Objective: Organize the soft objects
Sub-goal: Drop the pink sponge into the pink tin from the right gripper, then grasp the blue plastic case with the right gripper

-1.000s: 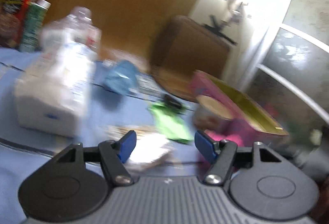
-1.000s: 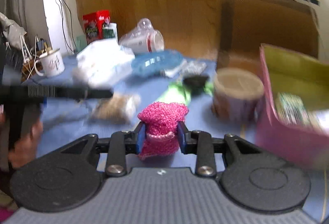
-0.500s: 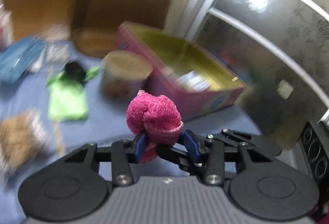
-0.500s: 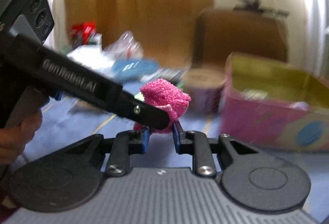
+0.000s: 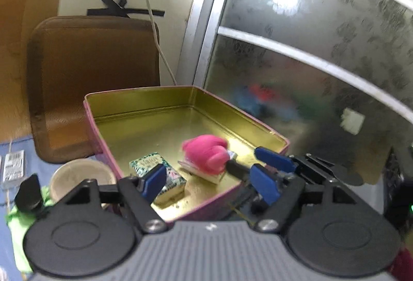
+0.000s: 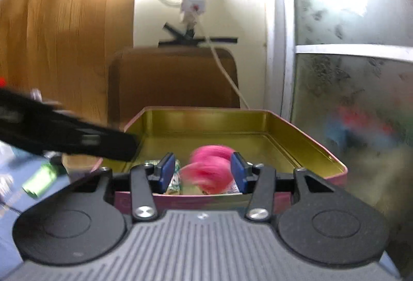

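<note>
Both the left gripper (image 5: 210,184) and right gripper (image 6: 202,172) are gaping empty; the pink knit bundle (image 5: 205,153) is lying in the tin (image 5: 139,97) by a green packet (image 5: 152,164), its label too blurred to read.

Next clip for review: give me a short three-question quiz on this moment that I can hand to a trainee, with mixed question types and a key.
1. True or false: the pink knitted ball is clamped between the fingers of the right gripper.
2. Multiple choice: where is the green patterned packet? A) on the blue cloth B) inside the pink tin C) in the left gripper
3. Fill in: the fingers of the left gripper stand ___.

Key
1. False: it lies loose inside the pink tin, on a flat packet, with both grippers open.
2. B
3. open, with nothing held between them
</note>
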`<action>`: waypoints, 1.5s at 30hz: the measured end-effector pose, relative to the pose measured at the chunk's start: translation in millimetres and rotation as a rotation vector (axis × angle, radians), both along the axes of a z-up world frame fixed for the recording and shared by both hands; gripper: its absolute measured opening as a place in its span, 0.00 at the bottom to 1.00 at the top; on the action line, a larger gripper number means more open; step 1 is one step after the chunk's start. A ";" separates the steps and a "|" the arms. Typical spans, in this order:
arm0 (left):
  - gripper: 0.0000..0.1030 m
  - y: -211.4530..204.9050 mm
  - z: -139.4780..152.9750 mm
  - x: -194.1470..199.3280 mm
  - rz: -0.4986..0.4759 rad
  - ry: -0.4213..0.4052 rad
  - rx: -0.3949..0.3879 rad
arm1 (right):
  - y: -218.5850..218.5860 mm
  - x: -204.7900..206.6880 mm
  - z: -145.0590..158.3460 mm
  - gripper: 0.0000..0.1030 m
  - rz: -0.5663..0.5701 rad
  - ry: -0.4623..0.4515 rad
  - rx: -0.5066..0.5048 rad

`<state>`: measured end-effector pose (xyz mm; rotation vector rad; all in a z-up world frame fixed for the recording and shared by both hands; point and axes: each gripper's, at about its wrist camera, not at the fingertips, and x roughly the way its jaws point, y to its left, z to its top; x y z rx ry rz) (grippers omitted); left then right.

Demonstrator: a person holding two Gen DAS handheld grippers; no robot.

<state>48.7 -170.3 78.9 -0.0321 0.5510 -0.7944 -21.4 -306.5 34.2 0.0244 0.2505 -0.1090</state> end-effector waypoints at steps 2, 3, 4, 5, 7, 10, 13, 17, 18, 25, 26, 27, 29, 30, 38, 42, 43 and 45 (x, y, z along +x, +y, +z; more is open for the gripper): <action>0.72 25.5 -0.1 -14.2 0.025 -0.019 -0.011 | 1.8 -8.0 -0.1 0.49 -0.001 -0.025 -0.003; 0.72 42.3 -1.8 -21.0 0.042 -0.015 -0.022 | 3.3 -10.9 0.7 0.49 0.012 -0.037 0.001; 0.72 55.5 -2.8 -24.6 0.058 -0.008 -0.029 | 3.0 -12.7 2.2 0.49 0.032 -0.047 0.009; 0.72 75.7 -7.4 -32.6 0.085 -0.003 -0.024 | 8.3 -13.9 3.7 0.48 0.060 -0.054 0.017; 0.72 109.0 -15.7 -44.2 0.170 -0.017 0.018 | 16.7 -15.4 8.1 0.48 0.118 -0.060 0.027; 0.72 158.1 -29.3 -54.5 0.322 -0.012 0.065 | 45.7 -3.8 17.0 0.47 0.250 -0.038 0.058; 0.72 203.9 -47.5 -62.2 0.468 -0.008 0.103 | 75.2 20.4 23.5 0.48 0.377 0.031 0.126; 0.72 246.5 -68.6 -66.4 0.594 -0.010 0.118 | 128.5 67.4 23.5 0.49 0.530 0.194 0.252; 0.72 253.4 -72.2 -66.5 0.616 -0.009 0.114 | 142.9 82.4 21.5 0.50 0.552 0.242 0.279; 0.74 292.2 -75.3 -71.2 0.725 -0.022 -0.062 | 237.7 189.2 12.3 0.75 0.430 0.483 0.391; 0.74 293.3 -74.4 -74.8 0.726 -0.043 -0.077 | 251.4 205.0 12.0 0.76 0.398 0.507 0.365; 0.75 294.2 -73.9 -78.8 0.731 -0.066 -0.089 | 260.4 214.7 12.0 0.77 0.370 0.526 0.337; 0.75 295.8 -73.2 -81.0 0.733 -0.086 -0.099 | 278.0 233.7 6.8 0.77 0.314 0.572 0.262; 0.75 295.7 -73.0 -81.4 0.729 -0.087 -0.104 | 280.1 241.7 3.1 0.76 0.300 0.600 0.222; 0.75 300.1 -76.3 -84.4 0.706 -0.089 -0.156 | 240.6 222.6 -11.1 0.54 0.329 0.700 0.265; 0.75 299.8 -76.4 -86.5 0.710 -0.094 -0.160 | 219.6 177.4 2.8 0.54 0.418 0.679 0.213; 0.75 300.0 -76.1 -86.8 0.707 -0.093 -0.164 | 215.6 165.1 4.6 0.54 0.446 0.674 0.208; 0.75 301.3 -76.7 -84.7 0.691 -0.069 -0.171 | 198.2 131.6 8.5 0.54 0.492 0.658 0.186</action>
